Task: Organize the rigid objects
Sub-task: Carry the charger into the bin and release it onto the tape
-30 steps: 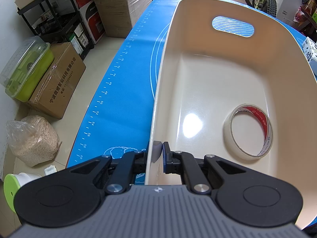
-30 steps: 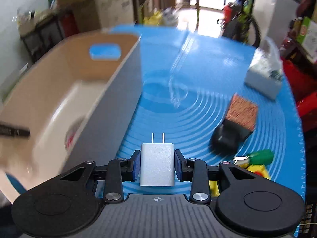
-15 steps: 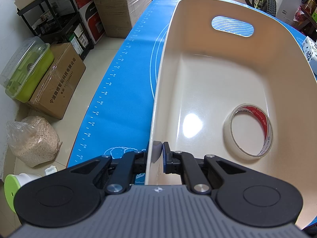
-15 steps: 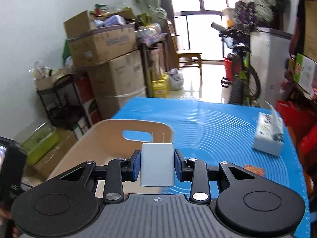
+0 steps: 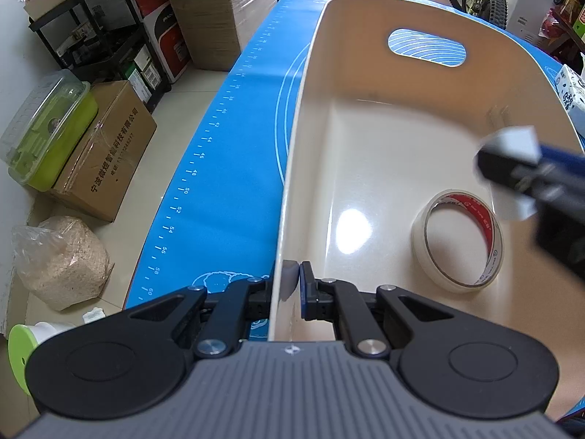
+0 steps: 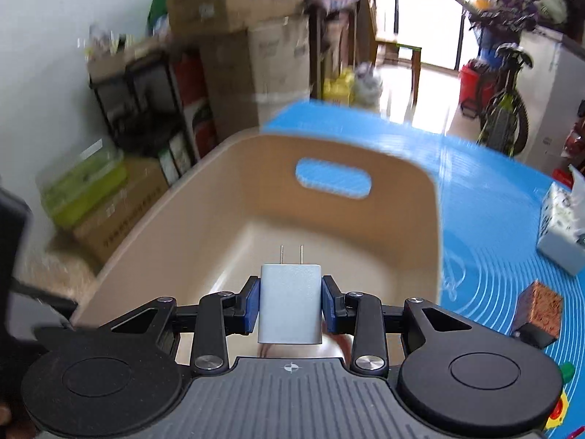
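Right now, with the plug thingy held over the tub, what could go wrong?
1. The white charger is pinched only by its sides in the right gripper; if let go from up here it might bounce on the hard tub floor, prongs first.
2. It could land on the tape roll already inside.
3. The left gripper clamps the tub's wall; a slip there could shift the tub.
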### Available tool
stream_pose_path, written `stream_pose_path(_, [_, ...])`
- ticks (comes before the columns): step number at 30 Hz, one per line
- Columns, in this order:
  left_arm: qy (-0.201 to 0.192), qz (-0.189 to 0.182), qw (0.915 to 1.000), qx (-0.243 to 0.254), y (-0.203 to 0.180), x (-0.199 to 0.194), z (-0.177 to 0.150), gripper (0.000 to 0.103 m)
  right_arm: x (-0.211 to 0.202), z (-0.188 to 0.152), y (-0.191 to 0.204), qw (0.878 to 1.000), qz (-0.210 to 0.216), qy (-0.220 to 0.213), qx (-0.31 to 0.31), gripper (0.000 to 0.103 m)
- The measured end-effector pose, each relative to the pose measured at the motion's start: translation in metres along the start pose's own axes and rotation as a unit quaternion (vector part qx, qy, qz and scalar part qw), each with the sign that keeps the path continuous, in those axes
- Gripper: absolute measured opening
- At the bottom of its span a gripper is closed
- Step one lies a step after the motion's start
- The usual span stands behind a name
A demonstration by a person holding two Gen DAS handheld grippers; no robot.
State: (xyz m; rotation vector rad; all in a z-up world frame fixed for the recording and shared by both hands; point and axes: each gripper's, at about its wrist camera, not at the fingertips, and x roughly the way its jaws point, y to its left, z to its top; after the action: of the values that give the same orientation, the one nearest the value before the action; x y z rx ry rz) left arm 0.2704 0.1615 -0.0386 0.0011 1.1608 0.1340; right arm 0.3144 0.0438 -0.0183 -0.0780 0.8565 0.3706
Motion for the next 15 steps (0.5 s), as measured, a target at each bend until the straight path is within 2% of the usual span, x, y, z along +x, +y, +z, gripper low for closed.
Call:
stream_pose_path(7, [-0.001,0.002,1.0000,0.001,-0.003,0.001,0.000,0.010,0.031,-0.011,0.004,0.995,-0.011,0.094,-0.012,0.042])
stream_pose_path(11, [-0.002,0.003,1.0000,0.002,-0.003,0.000,0.000,0.010,0.035,-0.015,0.004,0.992,-0.013,0.121,-0.023,0.043])
stream_pose_path(15, [-0.002,0.003,1.0000,0.003,-0.003,0.000,0.000,0.010,0.034,-0.016,0.005,0.992,-0.012,0.122,-0.023,0.048])
